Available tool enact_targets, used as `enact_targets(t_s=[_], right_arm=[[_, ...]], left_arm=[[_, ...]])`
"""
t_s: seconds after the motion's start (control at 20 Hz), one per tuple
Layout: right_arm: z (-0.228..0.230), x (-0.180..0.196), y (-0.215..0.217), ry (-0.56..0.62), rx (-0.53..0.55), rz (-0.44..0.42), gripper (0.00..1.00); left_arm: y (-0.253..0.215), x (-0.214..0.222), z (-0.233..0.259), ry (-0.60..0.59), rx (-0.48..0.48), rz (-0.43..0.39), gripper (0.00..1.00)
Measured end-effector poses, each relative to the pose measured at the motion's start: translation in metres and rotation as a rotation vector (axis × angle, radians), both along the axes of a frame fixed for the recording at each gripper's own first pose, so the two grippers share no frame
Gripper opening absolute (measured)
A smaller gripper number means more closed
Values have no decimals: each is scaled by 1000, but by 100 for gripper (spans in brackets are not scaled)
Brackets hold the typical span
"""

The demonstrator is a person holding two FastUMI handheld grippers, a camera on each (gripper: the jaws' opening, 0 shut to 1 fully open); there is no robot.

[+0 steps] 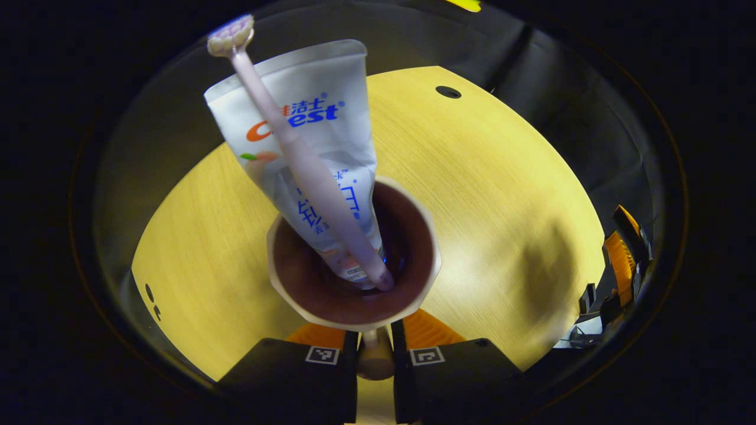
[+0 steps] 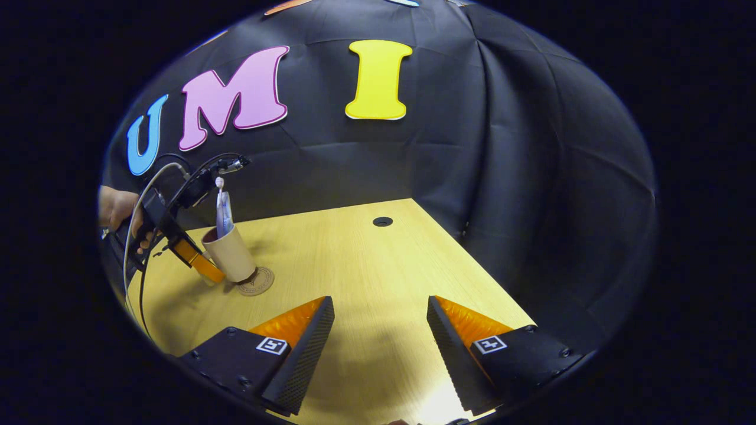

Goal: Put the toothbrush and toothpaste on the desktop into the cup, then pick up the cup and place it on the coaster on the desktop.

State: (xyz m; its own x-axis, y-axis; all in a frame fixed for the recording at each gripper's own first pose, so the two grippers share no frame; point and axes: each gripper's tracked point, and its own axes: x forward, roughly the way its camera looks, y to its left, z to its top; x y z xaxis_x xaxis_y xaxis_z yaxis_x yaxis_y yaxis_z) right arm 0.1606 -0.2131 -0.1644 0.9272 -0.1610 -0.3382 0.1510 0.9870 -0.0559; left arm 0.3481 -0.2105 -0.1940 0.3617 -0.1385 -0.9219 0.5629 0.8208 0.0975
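Observation:
A beige cup (image 1: 307, 286) with a dark brown inside holds a white toothpaste tube (image 1: 319, 118) and a pale pink toothbrush (image 1: 307, 165), head up. My left gripper (image 1: 375, 341) is shut on the cup's handle at the near rim. In the right gripper view the cup (image 2: 231, 254) leans slightly on the left part of a round brown coaster (image 2: 261, 282), with the left gripper (image 2: 198, 262) at its left side. Whether its base rests fully on the coaster I cannot tell. My right gripper (image 2: 379, 304) hangs open over the near table, holding nothing.
The light wooden table (image 2: 366, 265) has a small round cable hole (image 2: 383, 221) near its far edge. A hand (image 2: 118, 209) and looping cables (image 2: 159, 177) sit behind the left gripper. Black cloth walls close the table's far and right sides.

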Motion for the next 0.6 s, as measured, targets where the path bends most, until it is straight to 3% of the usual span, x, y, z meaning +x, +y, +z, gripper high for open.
enact_targets(t_s=[0.15, 0.2, 0.3, 0.45, 0.5, 0.6], right_arm=[[-1, -3, -7, 2, 4, -17, 97], [-1, -4, -9, 1, 5, -21, 97], [-2, -5, -11, 3, 9, -26, 97], [-3, -6, -12, 4, 11, -25, 97], [-3, -6, -10, 5, 12, -23, 97], [-1, -6, -7, 1, 13, -17, 97]], left_arm=[[-11, 0, -10, 13, 20, -22, 29], [-14, 0, -12, 18, 24, -23, 34], [-16, 2, -13, 12, 27, -25, 29], [-14, 2, -14, 10, 33, -18, 30], [-14, 2, -13, 5, 38, -13, 35], [-16, 1, -12, -5, 32, -4, 33]])
